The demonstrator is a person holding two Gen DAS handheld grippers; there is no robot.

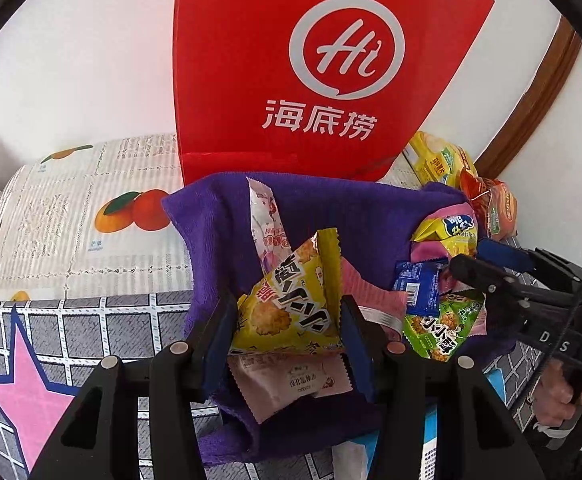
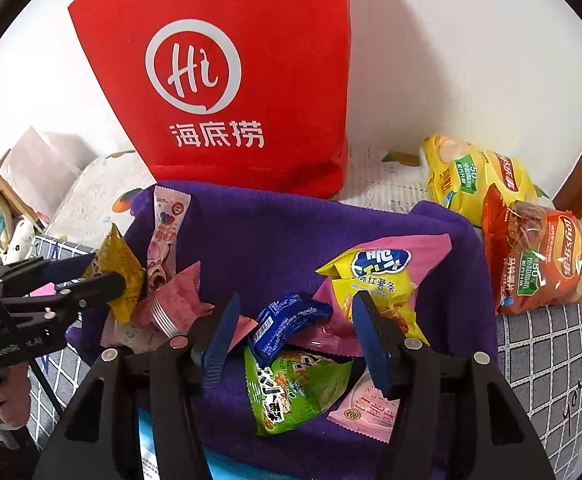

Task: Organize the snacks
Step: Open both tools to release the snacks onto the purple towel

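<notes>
A purple cloth bin (image 1: 227,220) (image 2: 251,232) holds several snack packets. My left gripper (image 1: 287,316) is shut on a yellow snack packet (image 1: 291,304), held over the bin's near left side; it also shows in the right wrist view (image 2: 121,276). My right gripper (image 2: 291,336) is open and empty above a blue packet (image 2: 283,322) and a green packet (image 2: 295,392). A yellow sweet-potato strip bag (image 2: 375,280) lies just beyond the right finger. A red paper bag (image 2: 243,80) (image 1: 311,72) stands behind the bin.
Two chip bags, yellow (image 2: 467,180) and orange (image 2: 539,260), lie right of the bin. A fruit-print cloth (image 1: 91,220) and a grey grid cloth (image 1: 71,332) cover the surface. A white wall stands behind. A wooden frame (image 1: 531,100) runs at the right.
</notes>
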